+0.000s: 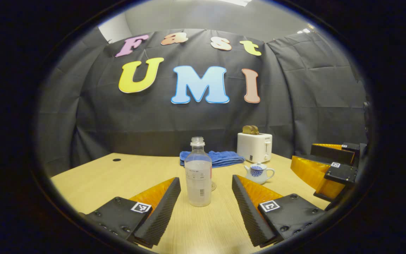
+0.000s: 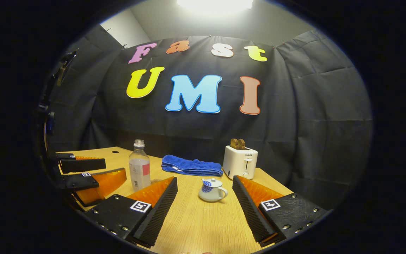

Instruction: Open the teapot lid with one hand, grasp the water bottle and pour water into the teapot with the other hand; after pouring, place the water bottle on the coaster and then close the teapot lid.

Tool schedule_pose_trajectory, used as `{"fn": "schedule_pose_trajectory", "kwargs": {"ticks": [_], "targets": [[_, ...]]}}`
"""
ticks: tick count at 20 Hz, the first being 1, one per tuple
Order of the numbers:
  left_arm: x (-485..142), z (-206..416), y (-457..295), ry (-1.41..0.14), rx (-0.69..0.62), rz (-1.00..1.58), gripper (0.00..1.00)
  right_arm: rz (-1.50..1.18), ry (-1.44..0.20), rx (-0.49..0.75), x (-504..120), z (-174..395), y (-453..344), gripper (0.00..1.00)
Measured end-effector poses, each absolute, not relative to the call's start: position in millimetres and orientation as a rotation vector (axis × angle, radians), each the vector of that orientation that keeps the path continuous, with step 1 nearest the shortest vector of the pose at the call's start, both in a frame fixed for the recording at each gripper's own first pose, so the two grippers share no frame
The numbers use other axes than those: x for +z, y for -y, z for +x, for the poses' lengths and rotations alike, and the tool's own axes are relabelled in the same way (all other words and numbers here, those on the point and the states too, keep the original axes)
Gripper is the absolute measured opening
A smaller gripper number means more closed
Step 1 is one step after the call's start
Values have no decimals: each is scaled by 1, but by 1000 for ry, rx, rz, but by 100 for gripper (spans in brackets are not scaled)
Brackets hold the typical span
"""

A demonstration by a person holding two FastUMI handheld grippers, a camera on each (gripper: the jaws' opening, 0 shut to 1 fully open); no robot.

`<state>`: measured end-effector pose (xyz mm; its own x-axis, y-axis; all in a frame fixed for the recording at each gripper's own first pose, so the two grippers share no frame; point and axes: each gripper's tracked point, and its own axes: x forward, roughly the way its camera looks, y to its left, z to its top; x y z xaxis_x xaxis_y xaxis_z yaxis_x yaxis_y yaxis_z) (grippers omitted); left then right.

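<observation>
A clear, uncapped water bottle (image 1: 198,173) with water in it stands upright on the wooden table (image 1: 118,176). It is just beyond my left gripper (image 1: 205,180), which is open with the bottle centred between its fingertips and not touched. A small clear round thing (image 1: 213,186), perhaps the coaster, sits behind the bottle's base. The white teapot (image 2: 213,189) with a blue pattern has its lid on. It stands just ahead of my open right gripper (image 2: 204,179), which holds nothing. The bottle (image 2: 139,170) is to the teapot's left, and the teapot (image 1: 258,173) also appears right of the bottle.
A white toaster (image 2: 240,161) with bread in it stands at the back, with a folded blue towel (image 2: 191,165) to its left. The left gripper (image 2: 115,168) is at the left, the right gripper (image 1: 303,153) at the right. A small hole (image 1: 116,159) marks the table.
</observation>
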<state>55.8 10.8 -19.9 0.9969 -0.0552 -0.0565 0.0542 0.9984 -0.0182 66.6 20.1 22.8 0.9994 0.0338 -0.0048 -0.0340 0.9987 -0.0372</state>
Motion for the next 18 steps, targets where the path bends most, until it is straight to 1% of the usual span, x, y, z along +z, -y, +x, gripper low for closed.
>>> {"fn": "schedule_pose_trajectory", "kwargs": {"ticks": [4, 10, 15, 18], "targets": [[-28, 82, -19, -83, -51, -15, 100, -14, -2, 39, 29, 99, -23, 97], [-44, 111, -24, -129, -59, 5, 100, 46, -76, 47, 16, 154, -23, 97], [-48, 132, -14, -150, -92, 21, 100, 7, -114, -1, 1, 199, -12, 97], [-48, 143, -15, -143, -91, 28, 100, 24, -147, -35, -13, 224, -5, 97]]}}
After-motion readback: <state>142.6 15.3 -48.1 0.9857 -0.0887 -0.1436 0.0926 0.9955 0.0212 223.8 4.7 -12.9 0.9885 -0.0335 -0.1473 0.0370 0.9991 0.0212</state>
